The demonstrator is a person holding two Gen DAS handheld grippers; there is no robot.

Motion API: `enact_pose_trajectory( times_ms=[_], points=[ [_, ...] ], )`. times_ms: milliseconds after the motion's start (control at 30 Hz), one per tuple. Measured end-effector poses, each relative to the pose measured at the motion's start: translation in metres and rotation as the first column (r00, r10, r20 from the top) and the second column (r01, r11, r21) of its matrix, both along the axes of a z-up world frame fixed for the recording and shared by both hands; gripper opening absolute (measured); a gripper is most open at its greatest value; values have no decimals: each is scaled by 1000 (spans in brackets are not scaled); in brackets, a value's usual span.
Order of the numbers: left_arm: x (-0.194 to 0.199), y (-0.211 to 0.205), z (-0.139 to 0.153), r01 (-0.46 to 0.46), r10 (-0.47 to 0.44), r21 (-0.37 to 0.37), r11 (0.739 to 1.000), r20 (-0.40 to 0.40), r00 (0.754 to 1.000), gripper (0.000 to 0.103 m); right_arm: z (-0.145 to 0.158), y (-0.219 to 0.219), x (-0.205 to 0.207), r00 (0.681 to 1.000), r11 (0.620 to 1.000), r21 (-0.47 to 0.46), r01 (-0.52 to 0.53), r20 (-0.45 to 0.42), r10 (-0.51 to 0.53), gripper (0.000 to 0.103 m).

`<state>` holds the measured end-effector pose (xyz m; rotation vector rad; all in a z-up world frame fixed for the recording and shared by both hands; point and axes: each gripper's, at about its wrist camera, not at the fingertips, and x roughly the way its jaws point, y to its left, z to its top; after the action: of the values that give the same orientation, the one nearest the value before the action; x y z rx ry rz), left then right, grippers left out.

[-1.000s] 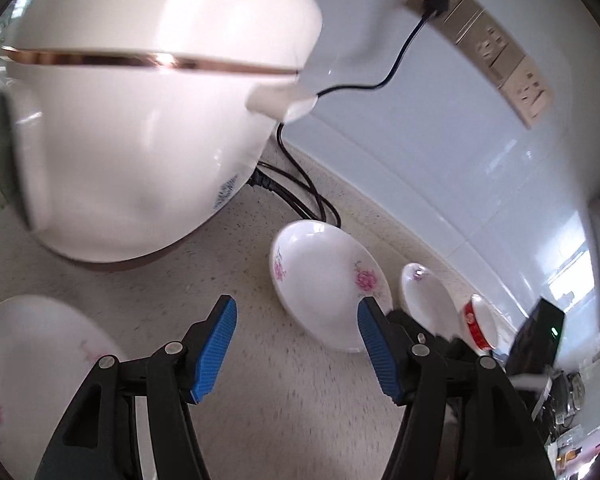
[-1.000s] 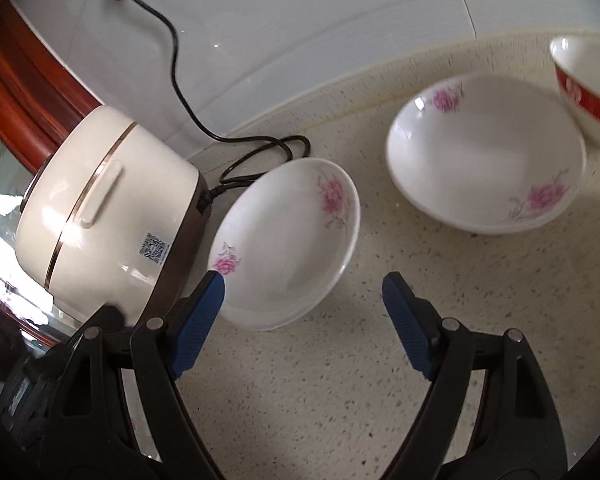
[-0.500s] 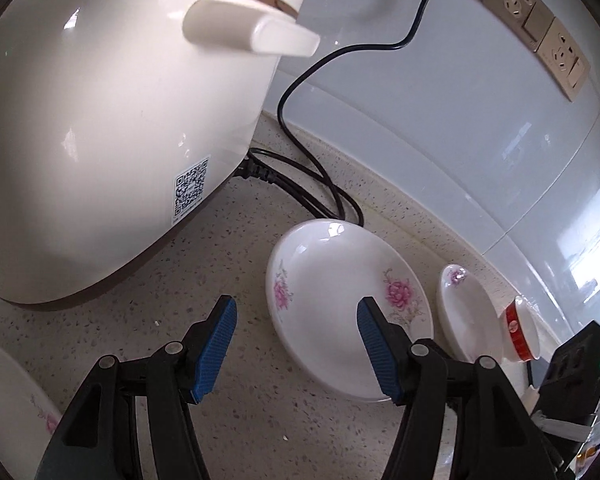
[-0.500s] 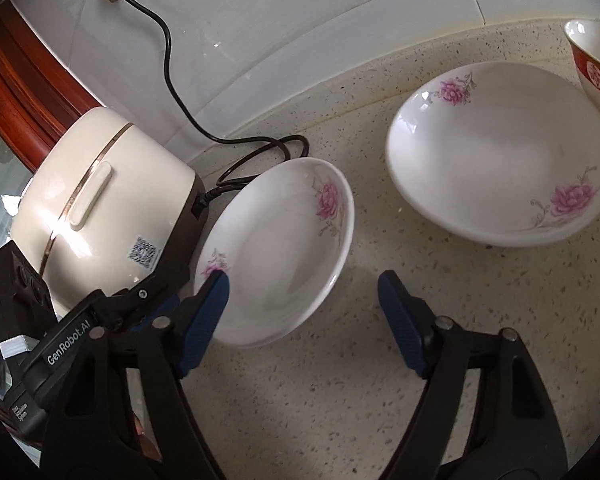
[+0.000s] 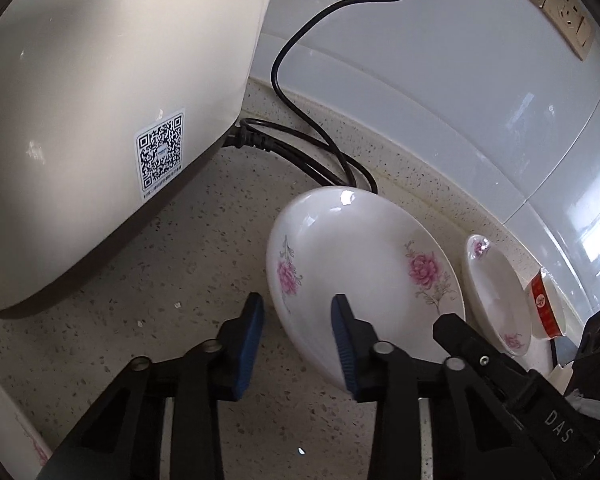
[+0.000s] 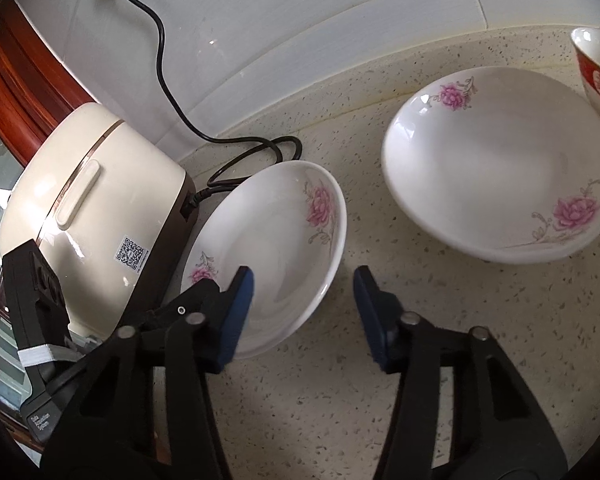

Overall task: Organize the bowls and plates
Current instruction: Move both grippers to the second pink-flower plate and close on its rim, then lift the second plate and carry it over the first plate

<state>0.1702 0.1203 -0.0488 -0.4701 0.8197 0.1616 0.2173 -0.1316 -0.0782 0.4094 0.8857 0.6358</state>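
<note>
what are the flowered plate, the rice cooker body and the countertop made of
Flowered plate: likely glazed ceramic or porcelain, glossy white with window glints.
Rice cooker body: looks like smooth cream plastic or painted metal, soft sheen; can't tell which.
Countertop: speckled beige, probably engineered stone.

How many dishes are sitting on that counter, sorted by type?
Floral plates: 3 (near cooker, farther right, bottom-left edge)
Red-banded bowl: 1
Total: 4

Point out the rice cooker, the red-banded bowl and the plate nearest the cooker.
rice cooker [image 6: 100, 184]: right wrist view, cream lid.
red-banded bowl [image 6: 598, 76]: right wrist view, red band.
plate nearest the cooker [image 5: 360, 264]: left wrist view, white centre.
</note>
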Motion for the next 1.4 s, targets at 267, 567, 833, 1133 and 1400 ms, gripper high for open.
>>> enact_pose_trajectory(
  times_ms=[267,567,833,1133,1400],
  points=[
    [9,-5,-3,16,-16,39,999,-1,1000,21,-1,8,-1,1000,999,-39,-11,10,11,38],
    [3,-7,-3,21,-21,62,998,1,1000,21,2,11,-5,999,998,-61,-16,35,18,38],
    [2,-5,-3,9,-8,44,999,-14,1000,21,5,12,-11,998,997,-70,-21,58,25,38],
    [-13,-6,3,-4,5,40,999,-20,1000,21,9,15,-20,997,996,-82,-36,68,41,38],
    [-30,-7,13,-8,8,26,1000,1,1000,21,22,17,-31,995,992,-120,-35,92,47,38]
  ],
)
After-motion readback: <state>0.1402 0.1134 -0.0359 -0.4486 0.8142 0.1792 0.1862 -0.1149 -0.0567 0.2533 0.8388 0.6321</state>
